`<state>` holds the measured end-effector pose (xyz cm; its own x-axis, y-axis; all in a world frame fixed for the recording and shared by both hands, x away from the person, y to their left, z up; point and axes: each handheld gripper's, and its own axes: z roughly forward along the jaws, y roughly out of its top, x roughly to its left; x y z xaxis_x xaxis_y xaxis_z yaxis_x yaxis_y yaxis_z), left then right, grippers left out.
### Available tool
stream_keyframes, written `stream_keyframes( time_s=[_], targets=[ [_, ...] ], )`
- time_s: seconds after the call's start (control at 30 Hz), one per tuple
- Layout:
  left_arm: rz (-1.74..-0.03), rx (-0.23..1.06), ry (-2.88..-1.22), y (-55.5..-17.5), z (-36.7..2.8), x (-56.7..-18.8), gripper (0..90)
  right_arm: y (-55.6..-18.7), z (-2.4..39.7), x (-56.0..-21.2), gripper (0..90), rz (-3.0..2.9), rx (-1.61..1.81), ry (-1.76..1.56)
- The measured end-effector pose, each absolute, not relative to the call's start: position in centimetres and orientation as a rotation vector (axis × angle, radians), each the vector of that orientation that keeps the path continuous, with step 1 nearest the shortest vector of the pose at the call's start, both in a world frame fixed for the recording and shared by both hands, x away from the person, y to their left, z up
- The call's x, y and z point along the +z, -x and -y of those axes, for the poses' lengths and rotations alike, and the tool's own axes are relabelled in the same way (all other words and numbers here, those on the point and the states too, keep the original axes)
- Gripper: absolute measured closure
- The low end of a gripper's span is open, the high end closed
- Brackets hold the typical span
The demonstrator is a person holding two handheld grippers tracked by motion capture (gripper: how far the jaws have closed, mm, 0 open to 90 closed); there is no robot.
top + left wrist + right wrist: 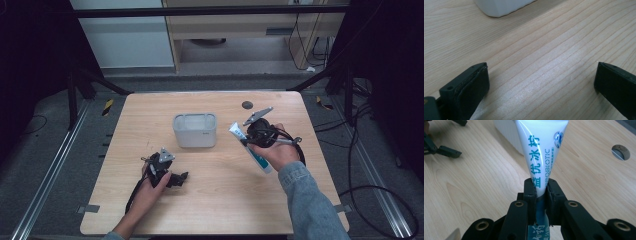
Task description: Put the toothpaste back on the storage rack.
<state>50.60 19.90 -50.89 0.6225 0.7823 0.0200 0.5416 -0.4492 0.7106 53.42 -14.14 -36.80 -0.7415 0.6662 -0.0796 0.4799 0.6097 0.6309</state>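
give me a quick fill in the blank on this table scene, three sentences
1. The right gripper has its jaws shut on a white and ____ tube.
2. The left gripper rests on the wooden table with its jaws ____.
3. The grey container stands ____ the two grippers in the high view.

Missing words: blue; open; between

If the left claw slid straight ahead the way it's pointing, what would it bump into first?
Probably the white box. In the left gripper view, the open left claw has bare table in front, with the box's corner further on, slightly left. It might just graze past it.
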Motion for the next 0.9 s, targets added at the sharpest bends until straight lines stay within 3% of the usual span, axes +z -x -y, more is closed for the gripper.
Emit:
stream_keyframes(
  time_s=[0.9],
  targets=[
    [-1.034, 0.456, -2.161, -50.6, -19.9, -50.9, 0.0, -54.0, 13.5, -34.6, 79.9, -2.197, 1.123, -1.037]
  ],
)
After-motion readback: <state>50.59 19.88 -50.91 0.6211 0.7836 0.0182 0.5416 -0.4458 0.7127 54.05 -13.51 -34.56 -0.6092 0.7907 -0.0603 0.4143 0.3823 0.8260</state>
